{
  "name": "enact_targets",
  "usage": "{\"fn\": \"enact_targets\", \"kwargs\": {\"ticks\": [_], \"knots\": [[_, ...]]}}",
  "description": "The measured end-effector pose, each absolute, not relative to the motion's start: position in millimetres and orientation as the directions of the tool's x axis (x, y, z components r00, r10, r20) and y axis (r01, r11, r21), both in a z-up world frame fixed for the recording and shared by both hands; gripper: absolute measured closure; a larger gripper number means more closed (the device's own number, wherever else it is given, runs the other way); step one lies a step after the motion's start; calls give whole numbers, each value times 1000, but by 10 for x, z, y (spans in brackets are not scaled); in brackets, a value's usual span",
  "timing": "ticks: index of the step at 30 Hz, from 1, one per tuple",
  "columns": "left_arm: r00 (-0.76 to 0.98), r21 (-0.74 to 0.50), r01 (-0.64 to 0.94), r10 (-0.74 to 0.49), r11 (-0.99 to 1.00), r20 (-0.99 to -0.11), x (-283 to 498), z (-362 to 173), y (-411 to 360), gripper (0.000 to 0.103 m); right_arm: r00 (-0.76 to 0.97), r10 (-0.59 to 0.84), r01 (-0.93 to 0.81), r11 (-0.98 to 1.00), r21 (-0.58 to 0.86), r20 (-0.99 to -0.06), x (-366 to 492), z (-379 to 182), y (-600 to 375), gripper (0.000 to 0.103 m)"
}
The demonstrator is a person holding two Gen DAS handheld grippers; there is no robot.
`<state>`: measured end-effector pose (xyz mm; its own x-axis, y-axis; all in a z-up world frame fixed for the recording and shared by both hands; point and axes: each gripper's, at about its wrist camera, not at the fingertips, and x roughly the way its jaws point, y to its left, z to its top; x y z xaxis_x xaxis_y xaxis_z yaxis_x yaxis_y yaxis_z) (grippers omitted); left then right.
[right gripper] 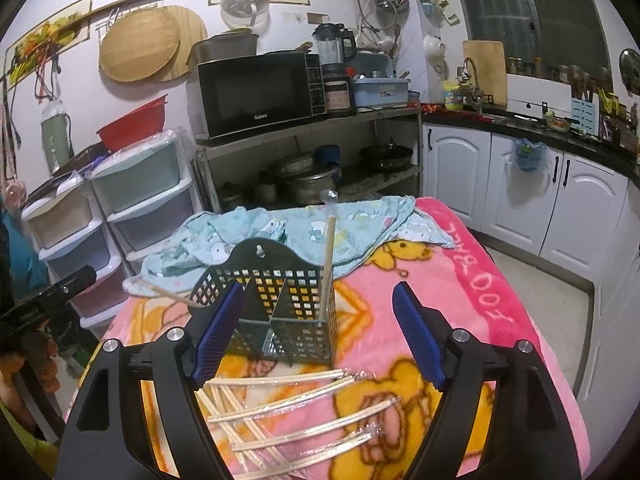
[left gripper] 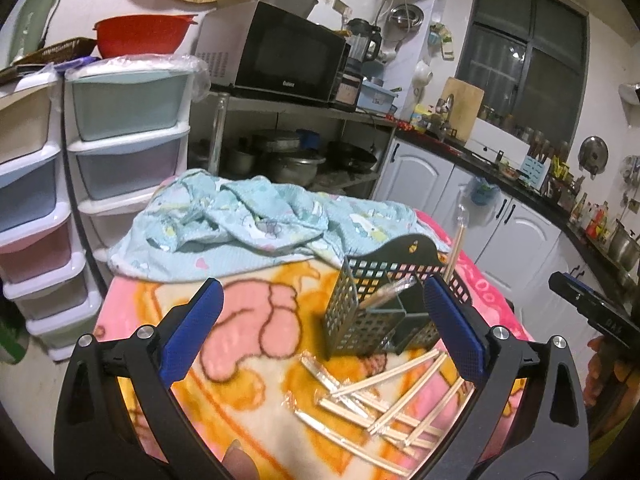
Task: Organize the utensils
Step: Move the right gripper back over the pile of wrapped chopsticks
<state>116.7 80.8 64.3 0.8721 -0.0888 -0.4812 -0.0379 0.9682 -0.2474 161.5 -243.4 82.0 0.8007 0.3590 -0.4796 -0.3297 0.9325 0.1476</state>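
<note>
1. My left gripper [left gripper: 322,312] hung over the pink cartoon blanket [left gripper: 248,320] with its jaws spread wide and nothing between the pads; I judged it was kept empty and low so it could come down on the loose sticks.
2. Just ahead of it, a pair of wrapped chopsticks [left gripper: 386,294] leaned slantwise in the left compartment of the black mesh holder [right gripper: 288,312], tilted because the holder is much shorter than they are.
3. The holder stood upright in the middle of the blanket, its tall back plate turned away from me, so both open compartments faced my jaws.
4. A second pair [right gripper: 327,268] stood almost upright in the right compartment.
5. The remaining wrapped chopsticks [right gripper: 288,412] lay scattered and crossing on the blanket just before the holder, still to be sorted, near enough for either hand.
6. My right gripper [right gripper: 318,336] was also wide open and held nothing, with the holder framed between its blue pads [right gripper: 218,336] but untouched.
</note>
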Motion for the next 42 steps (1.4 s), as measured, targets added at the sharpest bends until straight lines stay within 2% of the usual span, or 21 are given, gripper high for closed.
{"fn": "enact_targets", "kwargs": {"ticks": [24,42], "knots": [[803,-234,-37,-110,971,-585,1136,142,677,11,750,356,-350,929,123,-557,1461,484,-2399,28],[701,-204,30,-167,978,-694,1286,-368,432,11,707,287,-306,948,87,-646,1465,22,-2534,28]]}}
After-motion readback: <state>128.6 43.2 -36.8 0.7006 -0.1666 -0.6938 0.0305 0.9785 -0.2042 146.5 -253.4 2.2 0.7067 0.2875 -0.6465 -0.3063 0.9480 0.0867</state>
